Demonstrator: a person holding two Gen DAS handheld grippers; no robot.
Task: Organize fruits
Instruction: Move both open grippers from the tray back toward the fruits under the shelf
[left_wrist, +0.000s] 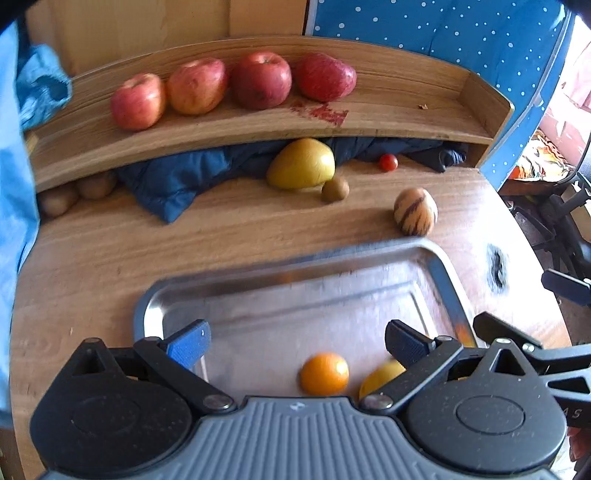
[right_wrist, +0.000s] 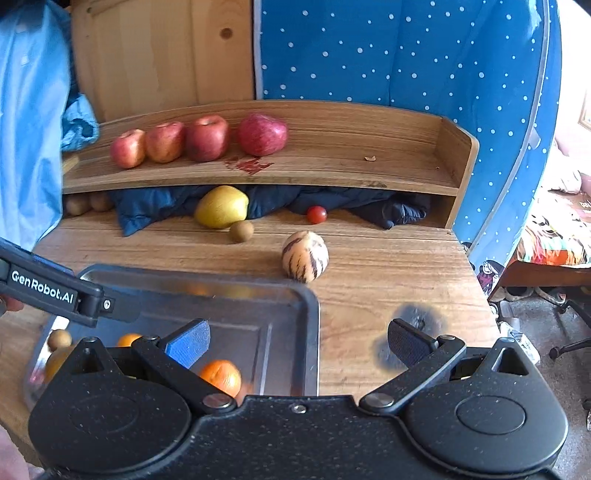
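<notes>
Left wrist view: the left gripper (left_wrist: 297, 343) is hovering, jaws spread and empty, over the tray (left_wrist: 443, 266) holding an orange (left_wrist: 324, 373); apples (left_wrist: 236, 86) are lining the shelf ahead.

Right wrist view: the right gripper (right_wrist: 297, 341) is also gaping empty; ahead, the striped fruit (right_wrist: 305, 256), pear (right_wrist: 221, 206), kiwi (right_wrist: 241, 231) and tomato (right_wrist: 317, 214) are waiting unsorted.

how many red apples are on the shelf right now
4. They sit in a row on the left half of the wooden shelf: first apple, second apple, third apple, fourth apple. The blue sleeve covers the shelf's left end, so another may be hidden.
</notes>
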